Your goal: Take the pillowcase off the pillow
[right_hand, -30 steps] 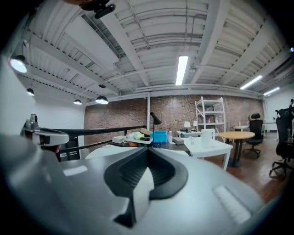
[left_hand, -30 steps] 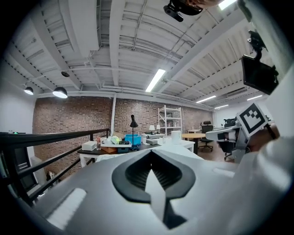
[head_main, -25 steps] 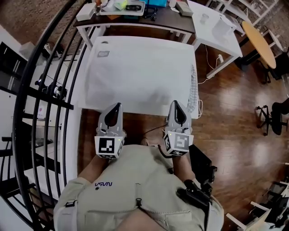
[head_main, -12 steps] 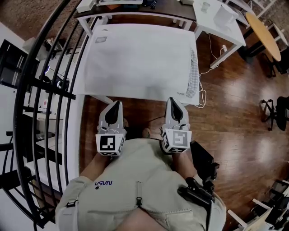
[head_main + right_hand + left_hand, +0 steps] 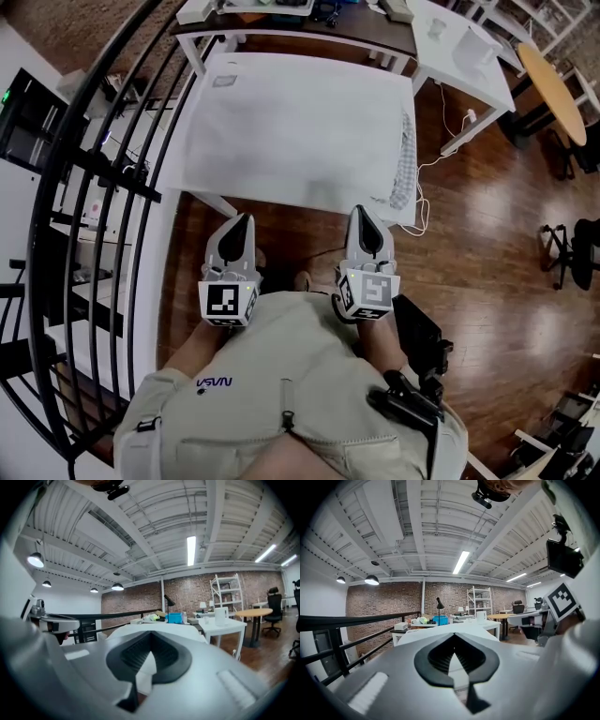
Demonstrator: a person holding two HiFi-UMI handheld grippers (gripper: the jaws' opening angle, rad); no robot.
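Head view, pillow: the white pillow [image 5: 295, 131] is lying flat inside its pillowcase [image 5: 281, 94], covering most of the white desk [image 5: 172, 178].
Left gripper [image 5: 246, 217]: I am holding it level, just short of the desk's near edge, jaws pressing together on nothing.
Right gripper [image 5: 361, 210]: it is hanging beside the left, jaws likewise closed and empty.
Railing [image 5: 112, 169]: it is curving past the desk's left side.

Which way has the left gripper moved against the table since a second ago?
Yes: the left gripper has drawn back toward the person; its tip overlapped the table's near edge, now it sits clear of it.
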